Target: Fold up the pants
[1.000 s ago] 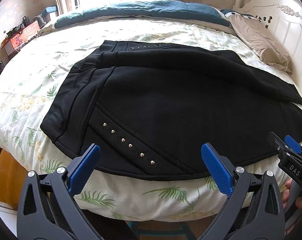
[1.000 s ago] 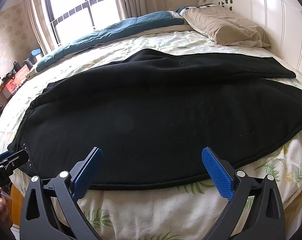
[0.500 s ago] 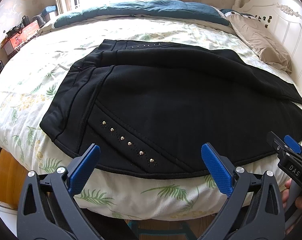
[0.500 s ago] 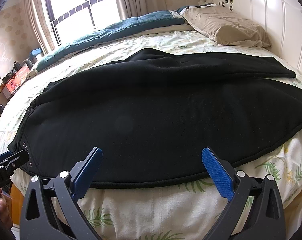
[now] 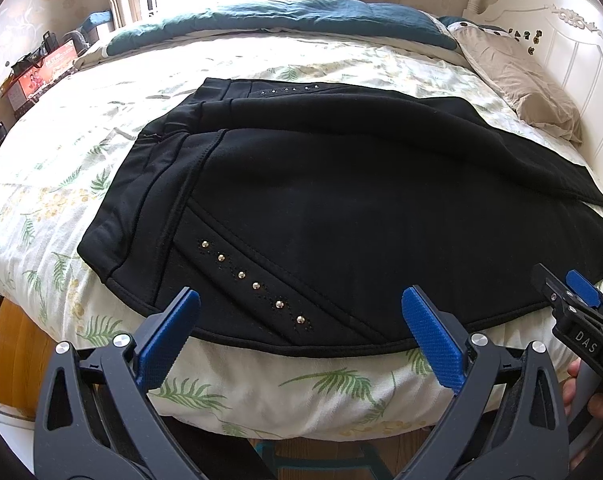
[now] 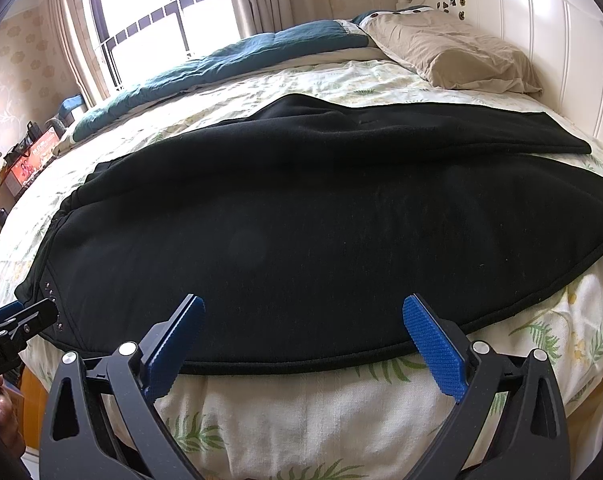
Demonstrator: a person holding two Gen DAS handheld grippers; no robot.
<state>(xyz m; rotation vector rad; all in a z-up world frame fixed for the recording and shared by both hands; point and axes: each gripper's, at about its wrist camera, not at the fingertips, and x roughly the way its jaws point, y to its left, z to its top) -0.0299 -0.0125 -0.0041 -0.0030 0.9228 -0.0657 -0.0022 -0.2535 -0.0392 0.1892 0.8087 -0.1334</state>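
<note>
Your left gripper (image 5: 301, 334) is spread wide and empty, just short of the studded waist of the pants (image 5: 341, 208). Your right gripper (image 6: 303, 338) is spread too, empty, facing the leg hem. The black pants lie flat across the bed (image 5: 61, 152), near its edge.

**Black on fern print, with blue tips**

The pants (image 5: 341, 200) ahead of the left tongs (image 5: 299, 336) are plain black, crossed by a slanting row of gold studs (image 5: 253, 285). Beneath them the bedspread (image 5: 61, 184) is cream with green fern leaves and yellow sprigs. Beyond lies a teal quilt (image 5: 301, 16); to the right a beige pillow (image 6: 461, 56) and white headboard (image 6: 561, 40). Both the left and right tongs (image 6: 303, 340) have black arms and blue textured pads (image 6: 433, 344).
</note>
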